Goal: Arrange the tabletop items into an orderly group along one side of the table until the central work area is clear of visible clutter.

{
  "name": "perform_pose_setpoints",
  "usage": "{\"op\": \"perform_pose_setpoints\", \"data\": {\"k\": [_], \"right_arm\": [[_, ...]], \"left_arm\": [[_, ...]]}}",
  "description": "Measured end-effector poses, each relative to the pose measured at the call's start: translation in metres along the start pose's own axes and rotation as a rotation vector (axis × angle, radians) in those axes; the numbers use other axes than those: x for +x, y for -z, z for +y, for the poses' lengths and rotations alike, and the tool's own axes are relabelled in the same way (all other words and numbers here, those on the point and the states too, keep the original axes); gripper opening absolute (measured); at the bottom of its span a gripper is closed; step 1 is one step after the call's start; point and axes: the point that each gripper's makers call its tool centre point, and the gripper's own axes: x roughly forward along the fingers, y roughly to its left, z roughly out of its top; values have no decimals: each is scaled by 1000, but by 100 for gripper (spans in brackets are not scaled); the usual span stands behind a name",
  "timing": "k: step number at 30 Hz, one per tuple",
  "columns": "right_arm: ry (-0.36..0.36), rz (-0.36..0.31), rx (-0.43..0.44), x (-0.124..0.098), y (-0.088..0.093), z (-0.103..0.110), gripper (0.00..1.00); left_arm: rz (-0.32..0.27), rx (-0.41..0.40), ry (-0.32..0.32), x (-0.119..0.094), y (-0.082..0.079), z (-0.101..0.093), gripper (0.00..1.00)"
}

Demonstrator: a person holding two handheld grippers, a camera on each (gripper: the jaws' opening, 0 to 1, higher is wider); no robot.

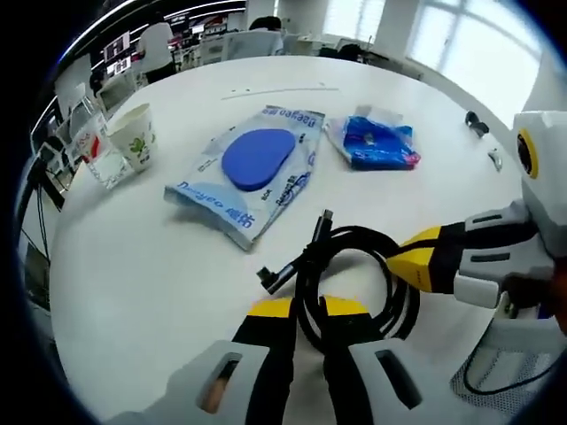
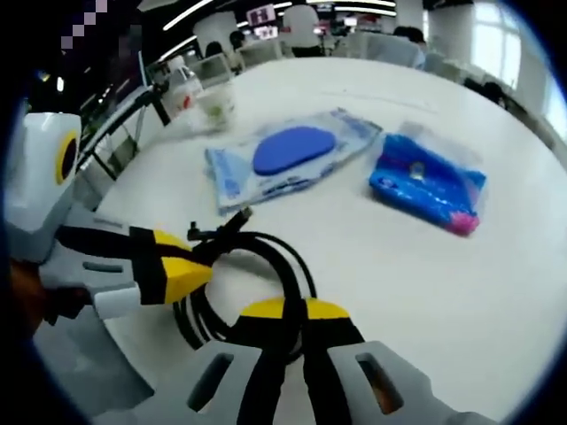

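Two grippers, left (image 1: 306, 312) and right (image 2: 297, 312), clamp the cable (image 1: 350, 266) mid-table (image 1: 133, 283); beyond lie wipes (image 1: 252, 168), lettering unreadable, and a blue packet (image 1: 376, 143).

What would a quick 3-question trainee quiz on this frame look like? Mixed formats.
1. True or false: both grippers are shut on the coiled black cable.
2. Which lies nearest the paper cup? A) wet-wipes pack B) blue tissue pack C) cable
3. Fill in: the wet-wipes pack has a ___ lid.

Key: 1 true: left gripper and right gripper each pinch the coil. 2 A. 3 blue.
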Motion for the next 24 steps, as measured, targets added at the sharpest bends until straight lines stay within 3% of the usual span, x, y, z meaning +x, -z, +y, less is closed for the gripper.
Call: {"op": "perform_pose_setpoints", "data": {"k": [5,12,16,24], "right_arm": [[-7,7,38,4,2,-1,2],[-9,-1,10,4,2,0,4],[-24,-25,3,3,-1,3,13],[-24,-85,7,-5,-20,0,20]], "left_arm": [[12,24,-13,7,4,3,11],[-4,59,-16,7,1,3,11],[-17,67,-10,6,0,3,11],[-90,69,-14,-7,-19,5,5]]}}
